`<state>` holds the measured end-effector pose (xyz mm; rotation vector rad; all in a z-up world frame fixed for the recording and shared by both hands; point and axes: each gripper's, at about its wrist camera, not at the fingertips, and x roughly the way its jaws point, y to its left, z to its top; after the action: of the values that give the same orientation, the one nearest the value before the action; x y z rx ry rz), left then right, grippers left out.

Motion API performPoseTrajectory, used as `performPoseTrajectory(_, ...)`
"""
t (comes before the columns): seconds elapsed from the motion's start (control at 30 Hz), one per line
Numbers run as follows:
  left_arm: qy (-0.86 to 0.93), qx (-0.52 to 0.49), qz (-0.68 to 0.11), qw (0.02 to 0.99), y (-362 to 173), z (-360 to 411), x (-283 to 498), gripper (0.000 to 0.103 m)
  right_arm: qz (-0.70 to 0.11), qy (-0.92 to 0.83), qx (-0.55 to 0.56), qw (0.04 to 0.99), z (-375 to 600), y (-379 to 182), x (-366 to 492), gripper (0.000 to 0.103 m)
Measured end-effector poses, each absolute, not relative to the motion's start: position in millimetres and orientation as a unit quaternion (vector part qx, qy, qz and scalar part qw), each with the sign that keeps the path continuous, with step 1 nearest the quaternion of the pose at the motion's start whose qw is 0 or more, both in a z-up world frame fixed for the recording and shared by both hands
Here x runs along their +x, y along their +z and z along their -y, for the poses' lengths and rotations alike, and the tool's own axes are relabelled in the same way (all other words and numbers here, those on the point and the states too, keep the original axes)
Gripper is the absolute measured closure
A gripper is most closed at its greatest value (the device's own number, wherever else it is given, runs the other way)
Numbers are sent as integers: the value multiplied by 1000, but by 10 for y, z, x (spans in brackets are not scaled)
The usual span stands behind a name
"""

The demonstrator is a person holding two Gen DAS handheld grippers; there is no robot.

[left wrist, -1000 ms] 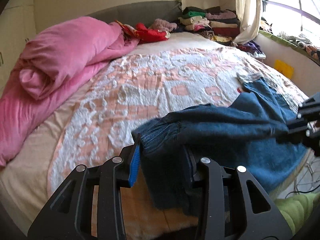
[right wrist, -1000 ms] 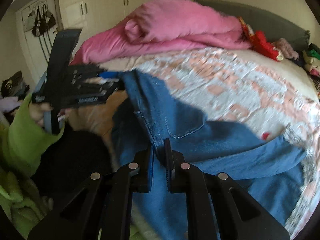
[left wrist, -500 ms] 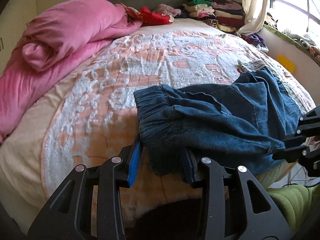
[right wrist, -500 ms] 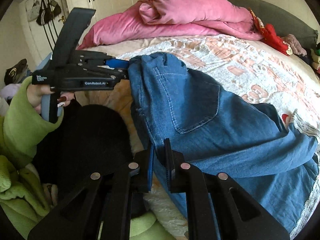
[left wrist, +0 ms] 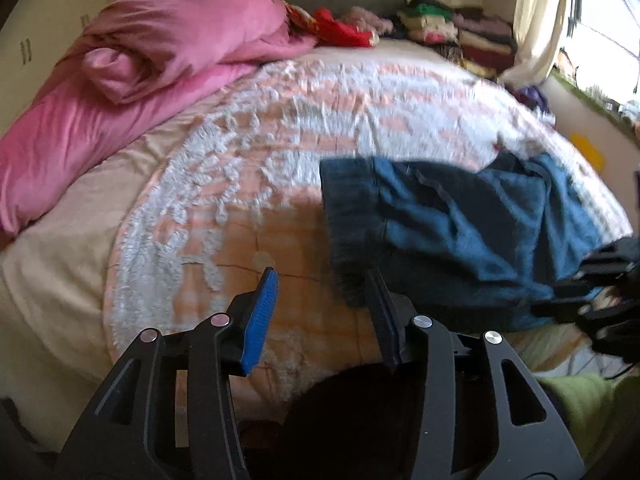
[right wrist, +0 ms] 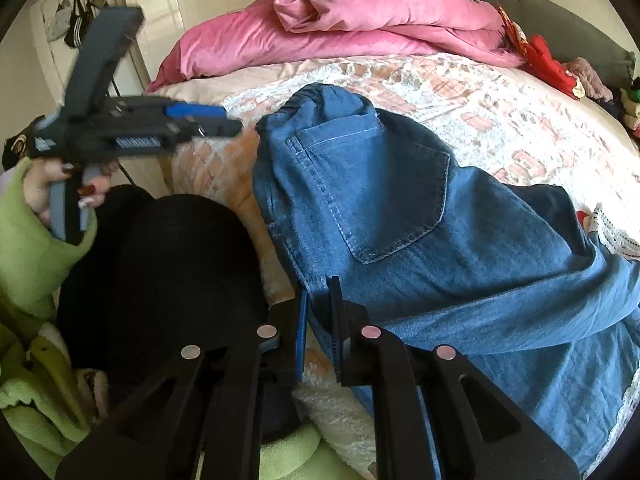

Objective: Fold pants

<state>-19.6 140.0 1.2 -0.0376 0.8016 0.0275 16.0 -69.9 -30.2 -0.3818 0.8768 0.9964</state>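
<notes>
Blue denim pants lie bunched on the peach and white bedspread, back pocket up. My left gripper has its jaws opening, and the blue pads press on nothing. The waistband corner hangs just beside its right finger, not pinched. In the right wrist view the left gripper sits just left of the waistband, held by a hand in a green sleeve. My right gripper is shut on the pants' near edge; it shows dark at the right edge of the left wrist view.
A pink duvet is heaped along the far left of the bed. Red and folded clothes are stacked by the headboard. A curtain and window stand at the right. White wardrobes and a black cushion-like shape are on the near left.
The left gripper let go of the waistband and drew back to the left with its jaws wider. The pants dropped flatter onto the bed. The right gripper kept its hold.
</notes>
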Motion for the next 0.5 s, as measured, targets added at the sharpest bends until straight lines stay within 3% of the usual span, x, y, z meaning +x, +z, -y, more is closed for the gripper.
performPoseTrajectory(0.2,-31,-26,-380,924,173,-1122,-109,66,-405,465,-184,766,646,-330,126,93)
performPoseTrajectory(0.37,-52,19,-421,905,-67,-767,187,66,-406,467,-180,765,663,-332,120,90)
performPoseTrajectory(0.43,-45,24,-438,897,-195,-752,238,66,-406,475,-173,762,709,-293,110,82)
performPoseTrajectory(0.5,-47,17,-446,894,-277,-775,224,66,-398,481,-164,764,767,-221,91,81)
